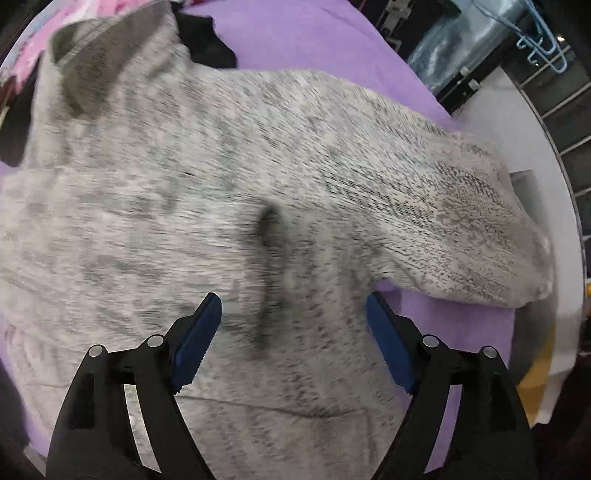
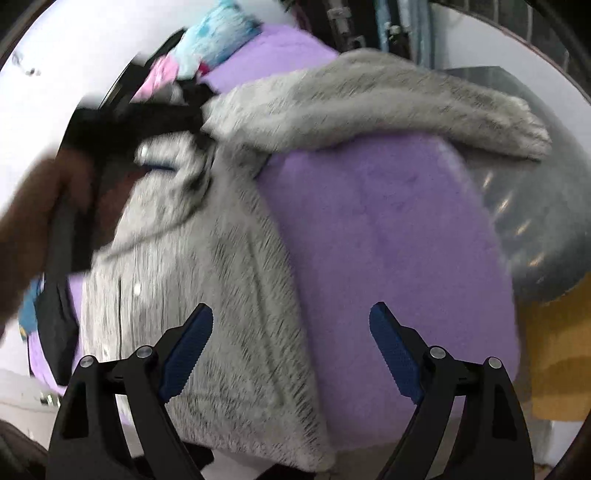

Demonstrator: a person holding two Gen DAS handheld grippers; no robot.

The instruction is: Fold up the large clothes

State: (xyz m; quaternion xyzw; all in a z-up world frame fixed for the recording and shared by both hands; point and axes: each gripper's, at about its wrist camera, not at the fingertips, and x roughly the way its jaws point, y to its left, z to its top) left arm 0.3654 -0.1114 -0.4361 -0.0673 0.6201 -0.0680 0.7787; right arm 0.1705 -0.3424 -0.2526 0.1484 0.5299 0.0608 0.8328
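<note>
A large grey knitted sweater (image 1: 229,177) lies spread on a purple cloth-covered table (image 1: 303,37). One sleeve (image 1: 443,221) reaches out to the right table edge. My left gripper (image 1: 293,314) is open and empty, just above the sweater's body near a dark crease (image 1: 267,266). In the right wrist view the sweater (image 2: 221,280) lies at the left, its sleeve (image 2: 388,99) stretched across the far side. My right gripper (image 2: 291,325) is open and empty over the sweater's edge and the bare purple cloth (image 2: 388,240). The left gripper (image 2: 147,118) appears blurred at the upper left, over the sweater.
Pink patterned cloth (image 1: 74,22) and a black garment (image 1: 207,40) lie at the table's far end. A blue hanger (image 1: 543,48) hangs at the upper right. Blue and pink fabrics (image 2: 218,37) sit at the far end. A yellow object (image 2: 554,339) stands beside the table at the right.
</note>
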